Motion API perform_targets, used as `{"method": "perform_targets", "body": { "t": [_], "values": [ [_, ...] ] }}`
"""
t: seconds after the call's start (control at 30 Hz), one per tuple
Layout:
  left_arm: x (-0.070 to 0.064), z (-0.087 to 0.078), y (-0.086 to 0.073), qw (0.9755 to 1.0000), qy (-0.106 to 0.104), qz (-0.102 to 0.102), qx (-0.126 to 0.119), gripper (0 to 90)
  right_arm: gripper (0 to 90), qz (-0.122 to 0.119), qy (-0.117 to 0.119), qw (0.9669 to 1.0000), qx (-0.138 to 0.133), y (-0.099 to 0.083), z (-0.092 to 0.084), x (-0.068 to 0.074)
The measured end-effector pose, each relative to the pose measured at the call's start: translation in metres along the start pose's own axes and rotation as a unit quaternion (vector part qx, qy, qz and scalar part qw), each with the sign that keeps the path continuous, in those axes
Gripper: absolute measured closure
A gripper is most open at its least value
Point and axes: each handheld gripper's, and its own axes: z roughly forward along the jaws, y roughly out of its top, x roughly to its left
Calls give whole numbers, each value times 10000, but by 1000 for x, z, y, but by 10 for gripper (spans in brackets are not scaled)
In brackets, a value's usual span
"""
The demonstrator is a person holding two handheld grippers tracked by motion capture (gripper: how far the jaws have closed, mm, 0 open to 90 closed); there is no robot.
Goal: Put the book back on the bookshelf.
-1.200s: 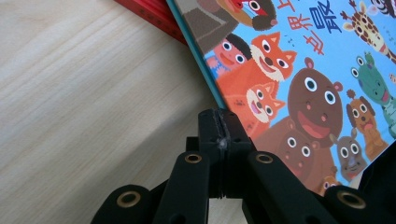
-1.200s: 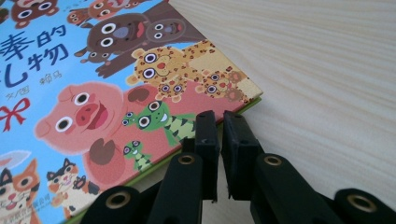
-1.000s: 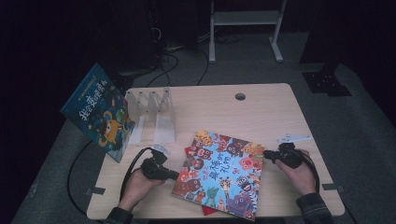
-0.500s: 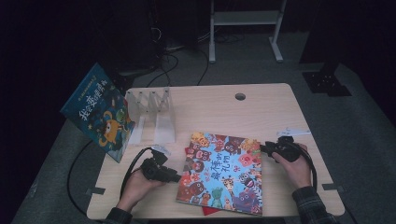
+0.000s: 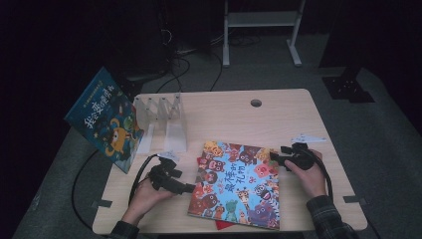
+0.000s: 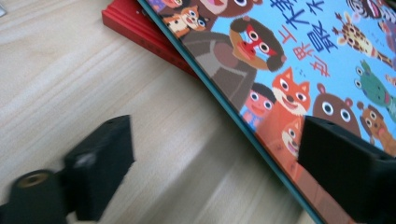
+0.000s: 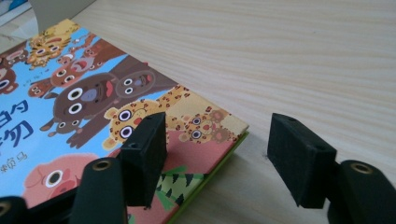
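While I am watching from afar:
Table (image 5: pixel 224 114): carrying the animal picture book (image 5: pixel 238 183), lying flat over a red book (image 5: pixel 226 225).
Left gripper (image 5: pixel 193 188): jaws just opening, straddling its edge, released.
Right gripper (image 5: pixel 272 157): jaws just opening, released at its corner.

Light wooden table (image 5: pixel 298 114), rounded corners, one small round hole (image 5: pixel 256 103) near its far edge. At the far left stands a clear divider rack (image 5: pixel 164 122); a blue picture book (image 5: pixel 103 118) leans against the rack's left side and overhangs the table's left edge. Near the middle lies a flat animal picture book (image 5: pixel 239 184) atop a red book (image 5: pixel 226 225), whose edges show beneath it. Two strips of tape (image 5: pixel 102 203) sit at the near corners.
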Motion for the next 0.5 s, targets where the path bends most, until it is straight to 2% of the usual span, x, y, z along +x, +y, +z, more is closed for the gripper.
{"method": "perform_targets", "body": {
  "t": [0.07, 0.13, 0.27, 0.4, 0.5],
  "values": [
    [0, 3, 1, 9999, 78, -27, 62, 20, 353, 47, 93, 9999, -4, -1, 2, -1],
    [-1, 5, 1, 9999, 133, -27, 86, 18, 330, 21, 154, 9999, -7, -1, 3, -1],
    [-4, 9, 3, 9999, 78, -20, 70, 18, 288, -8, 397, 9992, 4, -1, 7, 1],
    [-5, 12, 4, 9999, 68, -1, 91, 18, 269, -73, 358, 9993, 24, 0, 10, 4],
    [-6, 15, 4, 9999, 51, -24, 137, 18, 269, -36, 334, 9994, 35, 0, 10, 5]
  ]
}}
